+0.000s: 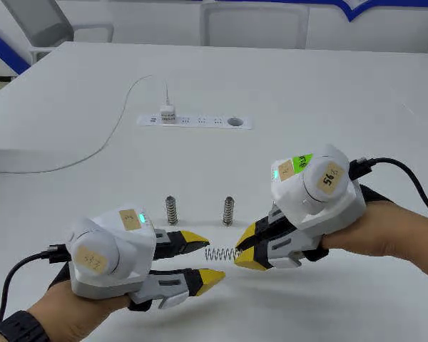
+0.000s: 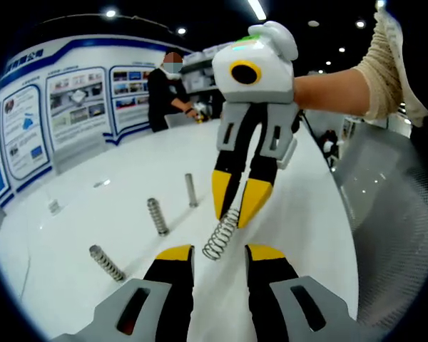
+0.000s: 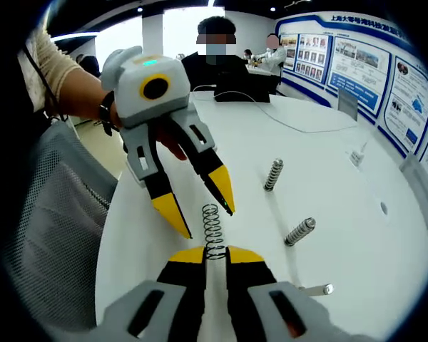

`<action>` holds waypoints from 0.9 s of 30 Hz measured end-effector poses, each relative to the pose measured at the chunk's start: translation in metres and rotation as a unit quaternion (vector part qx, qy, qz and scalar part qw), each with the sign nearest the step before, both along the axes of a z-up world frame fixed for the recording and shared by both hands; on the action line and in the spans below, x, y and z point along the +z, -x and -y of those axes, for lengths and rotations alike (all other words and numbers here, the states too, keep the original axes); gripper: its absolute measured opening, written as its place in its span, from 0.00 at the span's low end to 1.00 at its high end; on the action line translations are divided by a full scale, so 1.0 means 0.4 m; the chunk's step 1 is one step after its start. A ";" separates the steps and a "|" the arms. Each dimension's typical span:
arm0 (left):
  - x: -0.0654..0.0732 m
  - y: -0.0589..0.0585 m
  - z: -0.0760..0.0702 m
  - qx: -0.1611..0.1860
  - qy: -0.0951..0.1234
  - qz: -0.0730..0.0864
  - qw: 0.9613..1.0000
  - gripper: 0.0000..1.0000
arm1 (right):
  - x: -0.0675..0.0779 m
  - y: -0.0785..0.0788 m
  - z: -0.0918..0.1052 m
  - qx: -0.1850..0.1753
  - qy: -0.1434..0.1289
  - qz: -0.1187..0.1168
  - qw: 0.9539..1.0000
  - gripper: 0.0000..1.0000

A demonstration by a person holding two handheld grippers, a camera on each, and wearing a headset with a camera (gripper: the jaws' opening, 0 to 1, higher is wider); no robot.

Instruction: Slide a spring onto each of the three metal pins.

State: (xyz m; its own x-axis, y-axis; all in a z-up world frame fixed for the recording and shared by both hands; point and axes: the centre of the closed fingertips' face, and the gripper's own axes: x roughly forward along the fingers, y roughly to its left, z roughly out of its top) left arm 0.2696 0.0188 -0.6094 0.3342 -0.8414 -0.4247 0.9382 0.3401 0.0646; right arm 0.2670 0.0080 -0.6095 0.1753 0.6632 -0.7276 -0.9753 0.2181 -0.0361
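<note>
The right claw is pinched narrow on one end of a spring and holds it roughly level just above the tabletop. The spring's free end reaches in between the tips of the left claw, which stands wide; whether a tip touches the coil I cannot tell. Behind them two pins stand upright, each already sleeved in a coil. In the left gripper view a bare pin stands beyond those two. Farther back lies a power strip, with a white cable trailing off to the left.
</note>
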 end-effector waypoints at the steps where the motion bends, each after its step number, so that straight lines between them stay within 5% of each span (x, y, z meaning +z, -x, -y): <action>1: 0.000 0.001 0.000 -0.002 -0.002 0.003 1.000 0.28 | 0.000 0.002 -0.001 0.003 0.001 -0.001 1.000 0.11; 18: -0.008 0.013 0.002 -0.020 -0.013 0.016 1.000 0.12 | 0.001 0.021 -0.001 0.030 0.023 0.000 0.999 0.11; 27: -0.007 0.009 -0.002 -0.017 -0.012 0.015 1.000 0.12 | 0.052 0.019 -0.018 0.032 -0.001 0.009 0.999 0.11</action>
State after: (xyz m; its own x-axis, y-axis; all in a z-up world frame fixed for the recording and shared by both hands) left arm 0.2661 0.0196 -0.6122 0.3178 -0.8420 -0.4360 0.9469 0.3055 0.1001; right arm 0.2594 0.0154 -0.5887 0.1454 0.6746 -0.7237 -0.9864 0.1556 -0.0531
